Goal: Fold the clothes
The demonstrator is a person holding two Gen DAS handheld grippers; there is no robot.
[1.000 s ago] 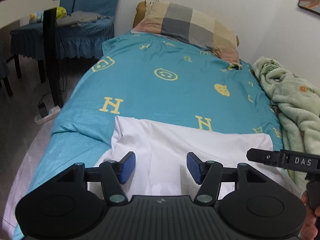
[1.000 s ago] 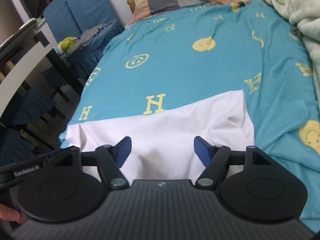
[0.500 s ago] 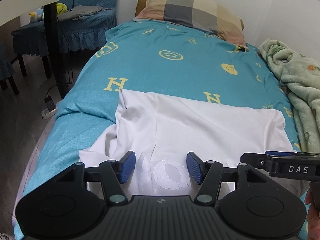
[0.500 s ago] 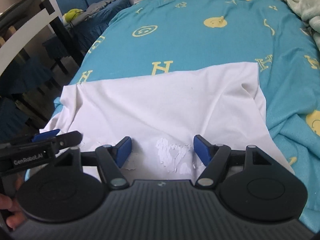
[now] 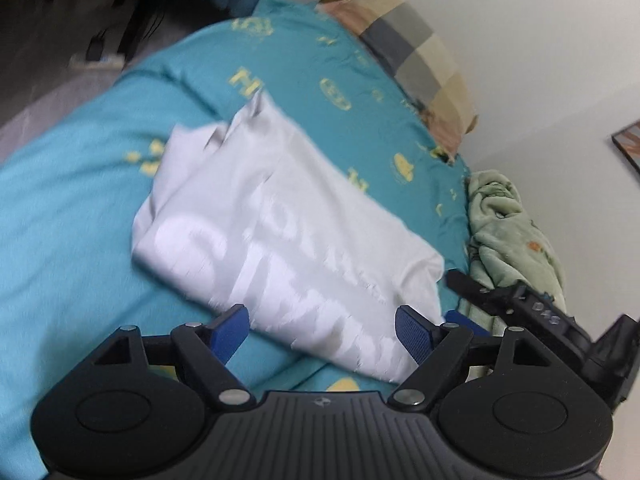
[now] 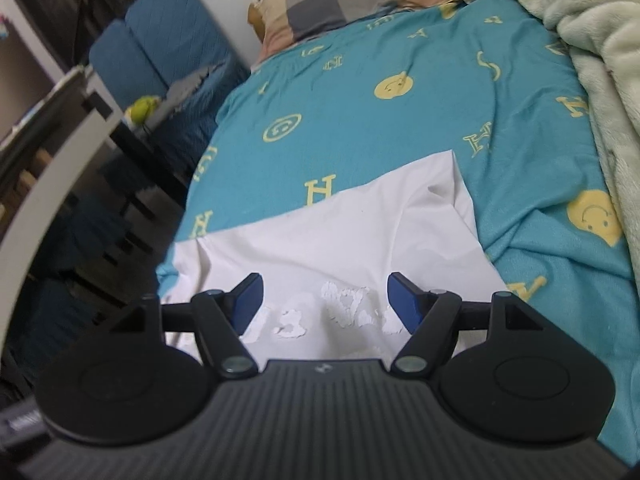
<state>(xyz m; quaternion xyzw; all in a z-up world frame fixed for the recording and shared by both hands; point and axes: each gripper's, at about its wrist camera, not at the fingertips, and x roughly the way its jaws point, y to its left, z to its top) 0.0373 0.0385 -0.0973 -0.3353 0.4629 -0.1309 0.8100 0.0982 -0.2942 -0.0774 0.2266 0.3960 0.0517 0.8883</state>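
Tongs (image 5: 322,334) (image 6: 324,300) agape, empty, above shirt (image 6: 340,236).

- Your left tongs (image 5: 322,330) point downward and sit rolled to one side, so the left wrist view comes out tilted and blurred.
- Their jaws have just been opening; they now stand wide, blue pads (image 5: 414,334) pressing on nothing.
- Your right tongs (image 6: 322,300) also angle downward, jaws spread wide and gripping nothing.
- From the left wrist, the right tongs show at the right edge.
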